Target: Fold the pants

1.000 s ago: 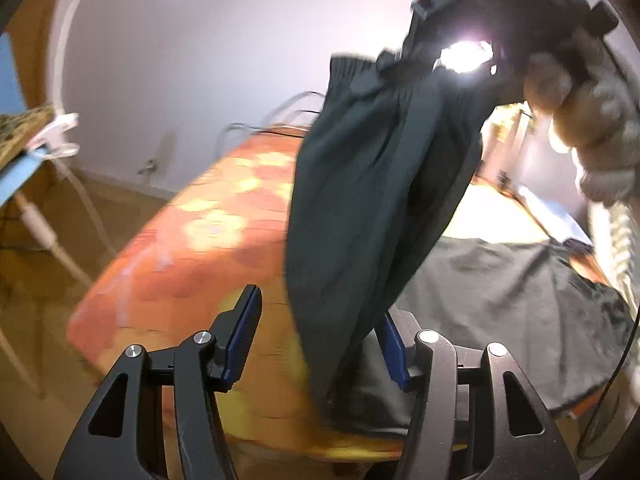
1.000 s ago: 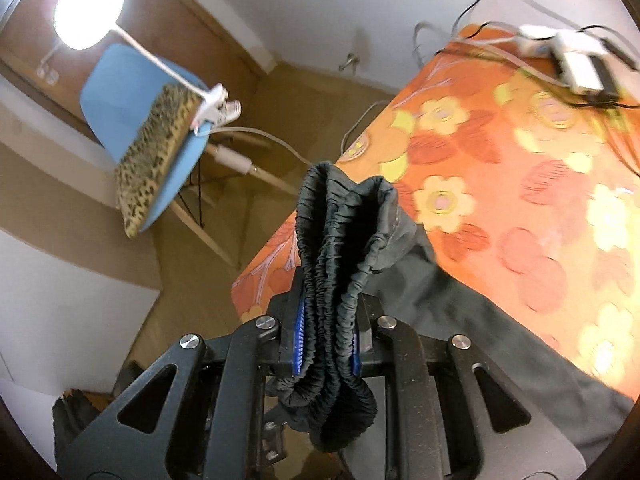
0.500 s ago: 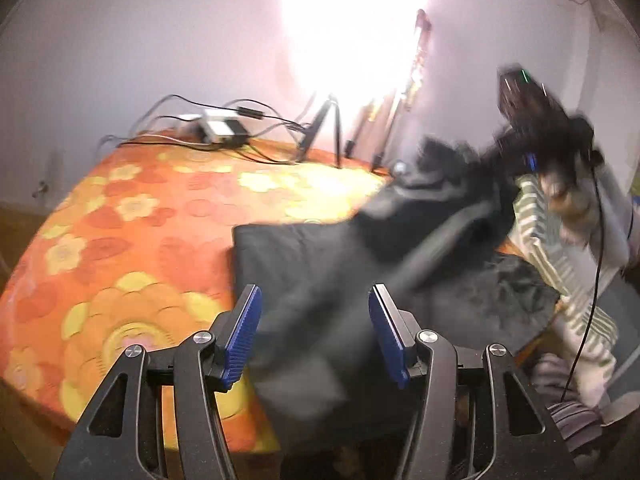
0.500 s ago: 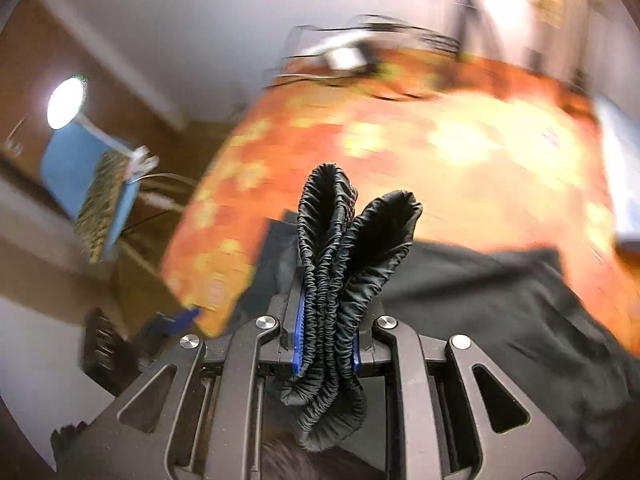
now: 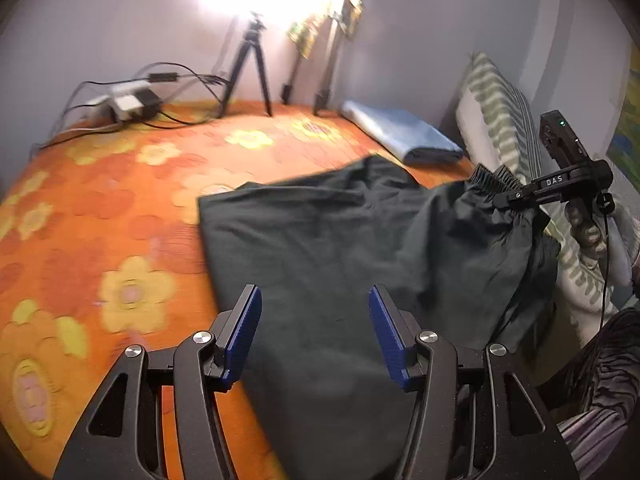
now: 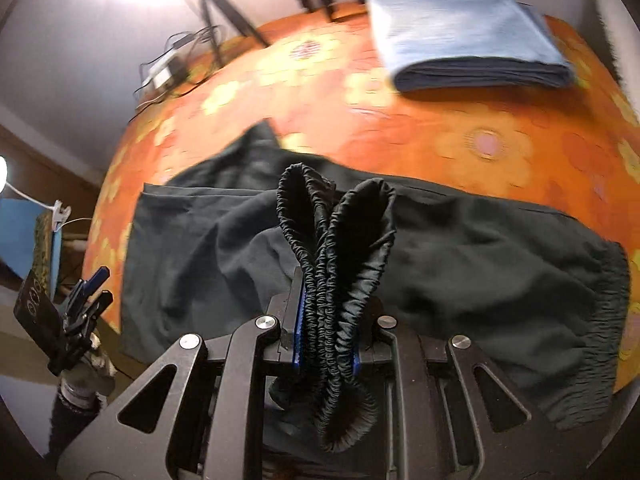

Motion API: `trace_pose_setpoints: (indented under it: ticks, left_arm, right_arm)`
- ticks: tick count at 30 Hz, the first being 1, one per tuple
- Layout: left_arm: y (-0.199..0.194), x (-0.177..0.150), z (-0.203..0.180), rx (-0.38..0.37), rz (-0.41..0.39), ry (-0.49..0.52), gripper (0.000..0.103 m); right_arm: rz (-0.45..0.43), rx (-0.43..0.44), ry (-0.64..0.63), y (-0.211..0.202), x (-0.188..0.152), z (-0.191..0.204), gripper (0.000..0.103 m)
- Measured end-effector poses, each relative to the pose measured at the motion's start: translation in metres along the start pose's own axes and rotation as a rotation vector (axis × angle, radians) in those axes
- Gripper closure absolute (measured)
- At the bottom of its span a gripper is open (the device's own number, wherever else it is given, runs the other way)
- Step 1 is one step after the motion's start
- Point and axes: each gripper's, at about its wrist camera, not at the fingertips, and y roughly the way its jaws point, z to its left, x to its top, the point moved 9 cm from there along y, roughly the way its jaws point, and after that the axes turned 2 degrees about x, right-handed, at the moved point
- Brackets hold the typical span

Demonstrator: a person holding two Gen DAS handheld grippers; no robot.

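Note:
Dark grey pants lie spread across the orange flowered bed. My left gripper is open and empty, just above the near part of the pants. My right gripper is shut on the bunched elastic waistband and holds it up off the bed. In the left wrist view the right gripper is at the right, lifting the waistband end. In the right wrist view the left gripper is at the far left, beyond the bed's edge.
A folded blue cloth lies at the far side of the bed. Cables and a power adapter lie at the far left. Tripod legs stand behind. A striped pillow leans at the right. A blue chair stands beside the bed.
The pants hung from my raised right gripper; it has swung down and they now lie spread on the bed. My left gripper stayed open and now looks along the bed.

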Motion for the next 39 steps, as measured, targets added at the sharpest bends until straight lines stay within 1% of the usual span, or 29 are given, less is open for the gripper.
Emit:
trace_pose_setpoints:
  ticks: [4,7,11,14,17,18,19,20,21,22,23,24,26,28,29,32,35,36,37,38,39]
  left_arm:
    - [0.016,-0.001,-0.02,-0.017,0.033,0.034,0.048]
    - [0.029,-0.006,-0.032,-0.014,0.06,0.077,0.048]
    - [0.04,-0.013,-0.043,-0.02,0.093,0.098,0.048]
    - [0.047,-0.013,-0.048,-0.025,0.104,0.104,0.048]
    - [0.05,-0.014,-0.053,-0.024,0.108,0.125,0.048]
    - [0.05,-0.014,-0.054,-0.021,0.109,0.133,0.048]
    - [0.051,-0.014,-0.055,-0.021,0.109,0.134,0.048]
    - [0.051,-0.014,-0.055,-0.021,0.109,0.135,0.048]
    - [0.051,-0.014,-0.055,-0.02,0.109,0.136,0.048]
    - [0.051,-0.014,-0.055,-0.019,0.107,0.136,0.048]
    - [0.051,-0.014,-0.055,-0.018,0.106,0.137,0.048]
    - [0.051,-0.015,-0.055,-0.017,0.106,0.139,0.048]
    - [0.05,-0.016,-0.055,-0.016,0.105,0.143,0.048]
    - [0.05,-0.015,-0.054,-0.016,0.106,0.138,0.048]
    - [0.049,-0.016,-0.053,-0.015,0.106,0.137,0.048]
    - [0.048,-0.016,-0.052,-0.011,0.105,0.134,0.048]
    - [0.047,-0.017,-0.051,-0.008,0.102,0.134,0.048]
    - [0.047,-0.017,-0.051,-0.009,0.102,0.133,0.048]
    - [0.047,-0.017,-0.051,-0.01,0.103,0.132,0.048]
    - [0.047,-0.017,-0.05,-0.01,0.105,0.131,0.048]
    - [0.047,-0.016,-0.051,-0.01,0.104,0.132,0.048]
  right_arm:
    - [-0.019,0.002,0.044,-0.007,-0.007,-0.039,0.085]
    - [-0.041,0.029,0.058,-0.012,-0.01,-0.065,0.085]
    - [-0.052,0.047,0.067,-0.012,-0.014,-0.084,0.085]
    - [-0.042,0.048,0.065,-0.013,-0.022,-0.096,0.085]
    - [-0.034,0.064,0.09,-0.016,-0.027,-0.105,0.084]
    - [-0.03,0.07,0.102,-0.016,-0.028,-0.108,0.08]
    - [-0.027,0.07,0.114,-0.017,-0.028,-0.111,0.068]
    - [-0.033,0.049,0.131,-0.021,-0.029,-0.118,0.06]
    - [-0.065,0.005,0.154,-0.028,-0.028,-0.128,0.046]
    - [-0.096,-0.028,0.169,-0.035,-0.027,-0.136,0.046]
    - [-0.126,-0.061,0.186,-0.044,-0.027,-0.143,0.046]
    - [-0.161,-0.07,0.195,-0.053,-0.026,-0.147,0.046]
    - [-0.201,-0.04,0.192,-0.065,-0.025,-0.144,0.046]
    - [-0.209,0.001,0.162,-0.068,-0.027,-0.132,0.046]
    - [-0.196,0.01,0.133,-0.065,-0.03,-0.123,0.046]
    - [-0.141,-0.012,0.065,-0.05,-0.043,-0.109,0.046]
    - [-0.075,-0.1,0.047,-0.031,-0.057,-0.109,0.046]
    - [-0.053,-0.139,0.034,-0.024,-0.062,-0.111,0.048]
    - [-0.043,-0.156,0.022,-0.021,-0.065,-0.11,0.062]
    - [-0.024,-0.169,0.009,-0.018,-0.069,-0.108,0.07]
    - [-0.027,-0.178,-0.001,-0.02,-0.072,-0.106,0.077]
